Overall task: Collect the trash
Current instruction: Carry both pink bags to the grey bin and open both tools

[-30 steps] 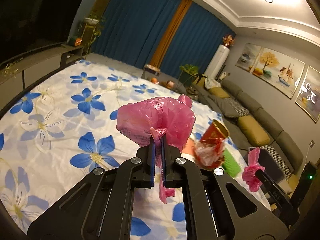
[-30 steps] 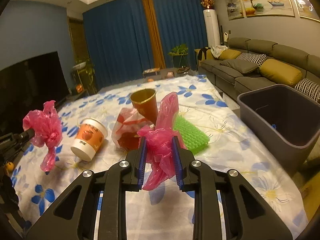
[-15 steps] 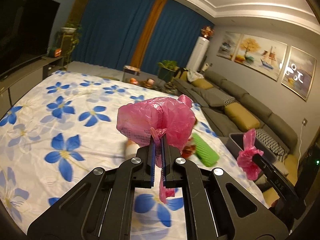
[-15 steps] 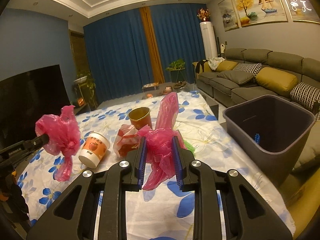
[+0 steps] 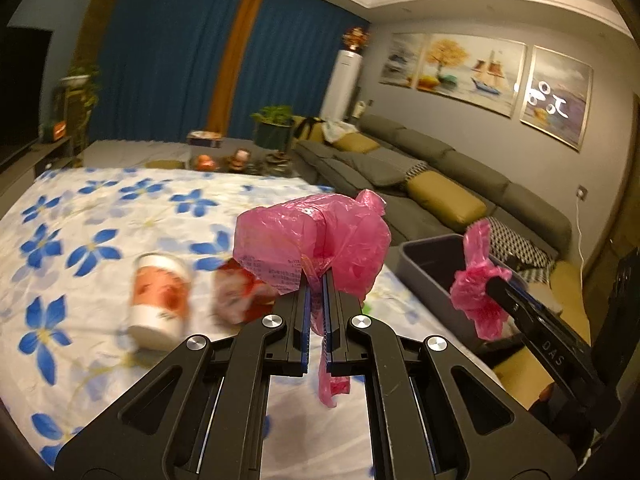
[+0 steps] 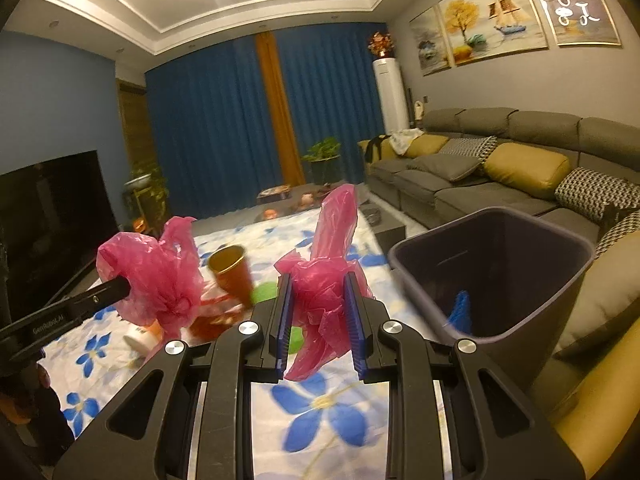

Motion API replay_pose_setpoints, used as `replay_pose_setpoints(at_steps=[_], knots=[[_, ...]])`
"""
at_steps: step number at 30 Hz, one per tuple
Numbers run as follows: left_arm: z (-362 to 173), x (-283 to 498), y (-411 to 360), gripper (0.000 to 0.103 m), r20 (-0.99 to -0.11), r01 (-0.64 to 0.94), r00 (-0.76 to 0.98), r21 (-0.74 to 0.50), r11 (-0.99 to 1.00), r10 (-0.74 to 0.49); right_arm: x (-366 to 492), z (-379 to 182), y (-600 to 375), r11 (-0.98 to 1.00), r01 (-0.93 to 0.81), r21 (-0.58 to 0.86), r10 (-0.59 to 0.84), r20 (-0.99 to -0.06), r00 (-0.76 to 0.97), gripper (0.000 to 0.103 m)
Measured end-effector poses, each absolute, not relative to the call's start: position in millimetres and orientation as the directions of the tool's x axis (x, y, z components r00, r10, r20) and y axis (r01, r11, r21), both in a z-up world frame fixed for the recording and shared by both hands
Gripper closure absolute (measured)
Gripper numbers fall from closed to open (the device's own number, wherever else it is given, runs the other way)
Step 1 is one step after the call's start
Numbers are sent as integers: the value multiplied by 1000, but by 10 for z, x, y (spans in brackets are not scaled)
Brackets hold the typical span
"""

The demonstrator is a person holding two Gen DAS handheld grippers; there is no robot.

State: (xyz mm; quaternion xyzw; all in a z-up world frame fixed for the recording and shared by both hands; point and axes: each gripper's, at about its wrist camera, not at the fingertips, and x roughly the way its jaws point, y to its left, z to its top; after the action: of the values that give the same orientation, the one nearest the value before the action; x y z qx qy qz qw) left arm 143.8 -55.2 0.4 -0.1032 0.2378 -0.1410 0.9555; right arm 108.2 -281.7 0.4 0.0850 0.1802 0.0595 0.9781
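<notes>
Cloth: we see a white sheet printed with blue flowers (image 5: 92,216) spread under everything; the loose trash lies on it.
Sofa: a long grey sofa with mustard cushions (image 6: 500,160) runs along the wall behind the bin.
Bin: a dark grey plastic waste bin (image 6: 496,276) stands at the edge of the cloth on our right; something blue lies inside it, too small for us to name.
Bag, left part: we hold a crumpled pink plastic bag (image 5: 316,244) up above the cloth; its bunched bulk sits over the left gripper (image 5: 316,292).
Left gripper: its jaws are clenched almost together on a thin fold of the pink bag, with a strip hanging below.
Bag, right part: another bunch of pink film (image 6: 324,280) stands up between the fingers of the right gripper (image 6: 320,300).
Right gripper: its jaws are clamped on that bunch, just beside the bin's near rim; we cannot tell whether the two bunches are one bag.
Cups: a white paper cup with a red print (image 5: 160,296) lies tipped on the cloth; a red cup with a gold inside (image 6: 232,272) stands near it.
Wrapper: a red and white crumpled wrapper (image 5: 240,296) lies between the cups.
Green item: something bright green (image 6: 266,292) lies behind the right gripper, mostly hidden.
</notes>
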Motion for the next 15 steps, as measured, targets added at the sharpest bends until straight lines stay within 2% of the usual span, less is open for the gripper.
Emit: replay_pose_setpoints(at_steps=[15], knots=[[179,1978,-1554,99,-405,404,780,-257,878,-477,1309,46,-3474,982,71,177,-11,-317,948,77]])
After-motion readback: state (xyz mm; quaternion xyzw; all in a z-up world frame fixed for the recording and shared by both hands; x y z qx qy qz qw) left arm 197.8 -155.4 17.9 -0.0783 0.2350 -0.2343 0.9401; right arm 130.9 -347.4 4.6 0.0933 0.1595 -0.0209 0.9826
